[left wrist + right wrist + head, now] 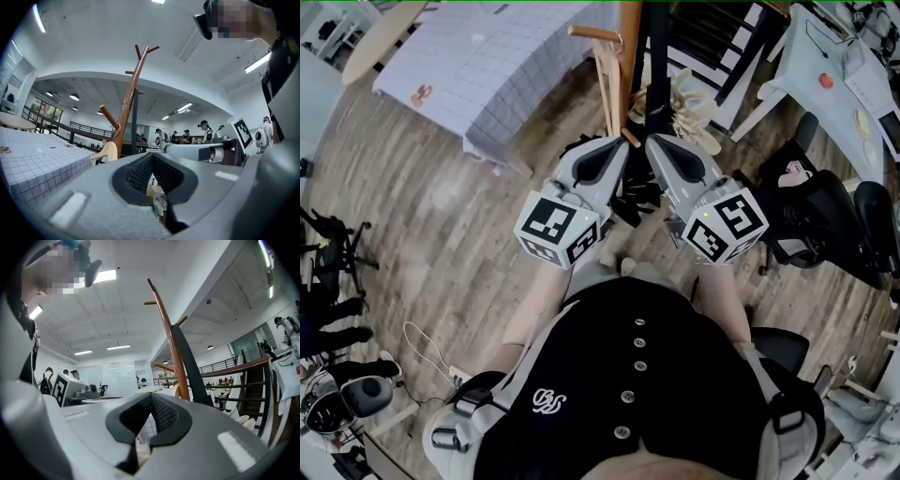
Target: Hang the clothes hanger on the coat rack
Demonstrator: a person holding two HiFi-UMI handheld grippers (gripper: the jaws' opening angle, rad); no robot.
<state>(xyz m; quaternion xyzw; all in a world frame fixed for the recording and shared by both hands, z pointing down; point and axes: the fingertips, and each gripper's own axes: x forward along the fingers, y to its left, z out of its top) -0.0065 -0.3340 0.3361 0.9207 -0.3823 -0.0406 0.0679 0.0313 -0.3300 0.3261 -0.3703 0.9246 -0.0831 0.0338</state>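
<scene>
Count: two claws, one coat rack, one clothes hanger on it.

- Left claw: clenched, pads meeting at the tip, nothing between them.
- Right claw: clenched likewise and empty. The two sit side by side in front of the person, both aimed at the rack.
- Coat rack: one reddish-brown wooden pole, leaning in the left gripper view, with short pegs branching off near the top and lower down. One dark post stands just beside it.
- Clothes hanger: pale, unfinished-looking wood with a broad, curved shoulder and a thin metal hook. The hook sits over a lower peg on the rack's left side, and the hanger hangs free below it, apart from both claws.
- Pale pieces are heaped at the rack's foot; I cannot count them.
- One worktop with a grid-patterned cloth stands left of the rack.
- Floor: wood planks.
</scene>
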